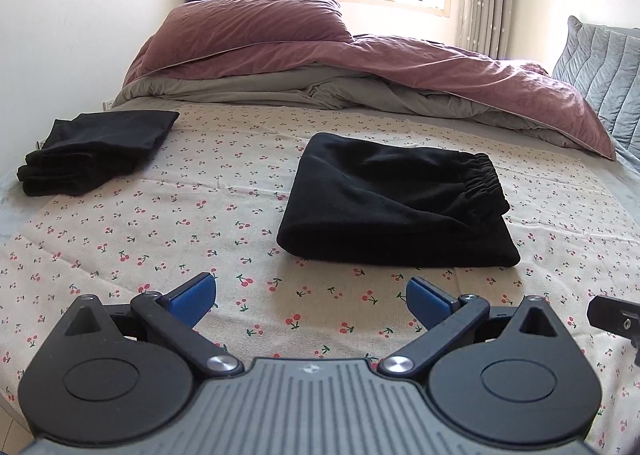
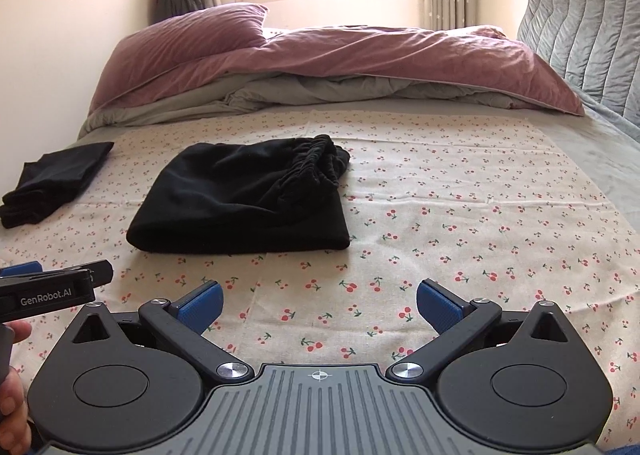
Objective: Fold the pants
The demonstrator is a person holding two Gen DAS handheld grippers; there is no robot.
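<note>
We see the bed (image 1: 360,123) covered by a cherry-print sheet (image 1: 224,215), bare over most of its right half and across the near strip. A mauve duvet (image 1: 360,55) is heaped along the far edge over grey bedding, with a mauve pillow (image 1: 248,21) at its left end and a grey quilted cushion (image 2: 580,19) far right.

The pants (image 1: 384,211) lie folded into a thick black rectangle mid-sheet, elastic waistband on top at the right end, fold edge facing us. A second black folded pile (image 1: 96,151) sits well apart at the left edge of the sheet.

Left gripper (image 1: 311,293): jaws spread wide, holding nothing, hovering over the sheet just short of the pants' near edge. Right gripper (image 2: 319,301): also wide, holding nothing, over bare sheet near the pants' near-right corner. Neither touches cloth.

In the right wrist view the left tool's body shows at the left edge, with "GenRobot.AI" readable on it and the left hand (image 2: 12,407) below it.
</note>
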